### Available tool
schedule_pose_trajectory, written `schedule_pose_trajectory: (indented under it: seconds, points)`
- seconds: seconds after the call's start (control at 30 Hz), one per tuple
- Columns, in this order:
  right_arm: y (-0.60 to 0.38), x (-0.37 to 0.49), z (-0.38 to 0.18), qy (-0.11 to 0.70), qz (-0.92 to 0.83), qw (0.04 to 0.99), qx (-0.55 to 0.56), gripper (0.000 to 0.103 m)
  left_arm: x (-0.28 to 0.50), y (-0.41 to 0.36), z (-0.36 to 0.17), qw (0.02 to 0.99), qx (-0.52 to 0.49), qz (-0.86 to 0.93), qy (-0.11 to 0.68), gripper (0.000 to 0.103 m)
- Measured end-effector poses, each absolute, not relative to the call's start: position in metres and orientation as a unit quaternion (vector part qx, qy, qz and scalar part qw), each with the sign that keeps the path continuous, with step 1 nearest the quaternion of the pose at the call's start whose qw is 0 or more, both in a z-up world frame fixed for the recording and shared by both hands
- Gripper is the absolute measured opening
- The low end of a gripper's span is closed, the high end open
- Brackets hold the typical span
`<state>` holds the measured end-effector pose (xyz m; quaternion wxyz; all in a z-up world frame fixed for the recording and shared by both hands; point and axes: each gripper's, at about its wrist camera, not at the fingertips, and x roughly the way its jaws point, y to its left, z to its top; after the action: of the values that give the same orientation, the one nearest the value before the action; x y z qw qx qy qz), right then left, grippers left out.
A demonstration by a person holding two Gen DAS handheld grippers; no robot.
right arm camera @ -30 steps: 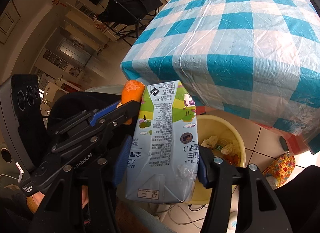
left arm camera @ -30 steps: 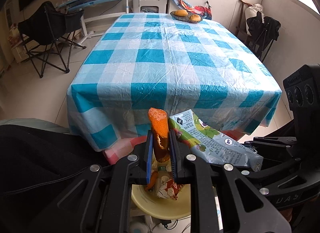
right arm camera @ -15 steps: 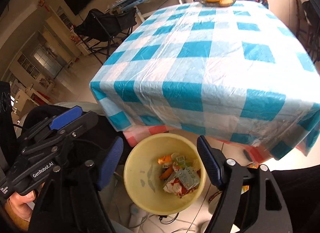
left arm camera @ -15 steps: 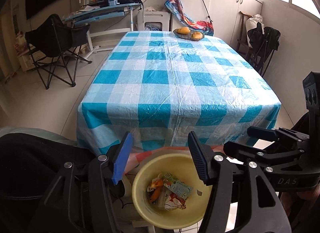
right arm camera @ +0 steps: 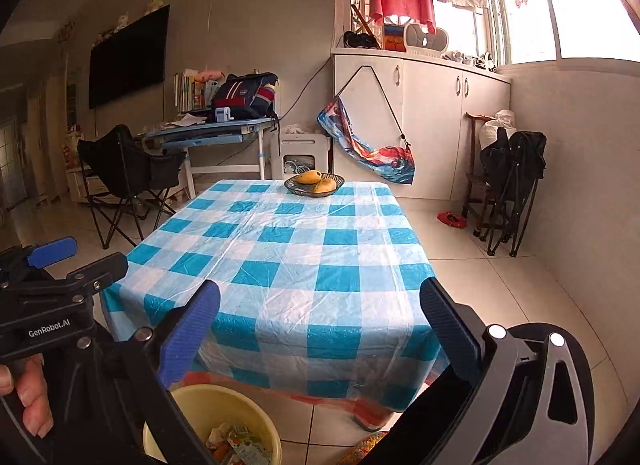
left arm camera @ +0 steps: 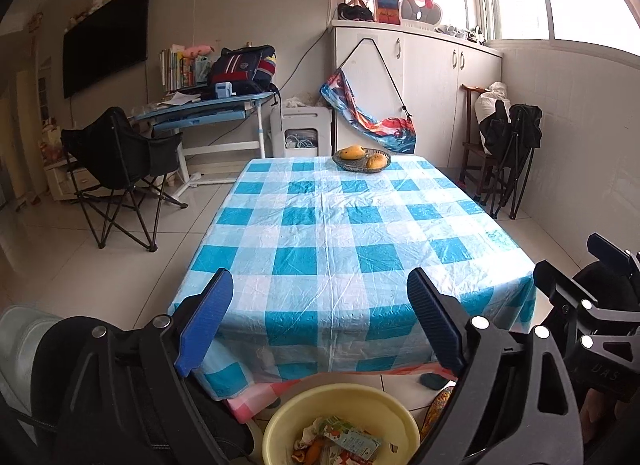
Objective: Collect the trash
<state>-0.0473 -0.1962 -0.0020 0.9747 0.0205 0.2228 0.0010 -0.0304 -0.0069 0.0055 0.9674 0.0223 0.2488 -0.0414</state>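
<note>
Both tongs, left and right, are spread empty, jaws just opened, above the trash-filled yellow bin below the desk's near edge.

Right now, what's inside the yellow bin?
The yellow bin holds a milk carton, a bit of orange peel and crumpled wrappers. The frame edge and the gripper arms cut off its lower part, so whatever lies deeper is hidden.

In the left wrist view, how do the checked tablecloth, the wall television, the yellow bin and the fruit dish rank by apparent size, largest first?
1. Checked tablecloth, clearly the largest.
2. Wall television.
3. Yellow bin, partly cut off and very near the camera, so its place against the television is unsure.
4. Fruit dish, smallest.
</note>
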Motion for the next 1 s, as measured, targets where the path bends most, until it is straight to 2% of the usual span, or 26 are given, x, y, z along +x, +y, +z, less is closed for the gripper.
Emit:
schedule_pose_trajectory:
  seconds: [0.3,0.5,1.0]
  points:
    - [-0.19,-0.043,-0.009,0.216,-0.002,0.976,0.003,0.096,-0.031,-0.021,0.009,0.973,0.032,-0.048,0.225,0.088]
    - [-0.2,-0.044,-0.005,0.203,-0.023,0.979,0.019,0.096,-0.032,-0.016,0.014,0.978,0.02,-0.037,0.204,0.093]
    - [-0.2,-0.041,-0.005,0.203,-0.032,0.978,0.018,0.096,-0.031,-0.008,0.012,0.978,0.011,-0.026,0.205,0.096]
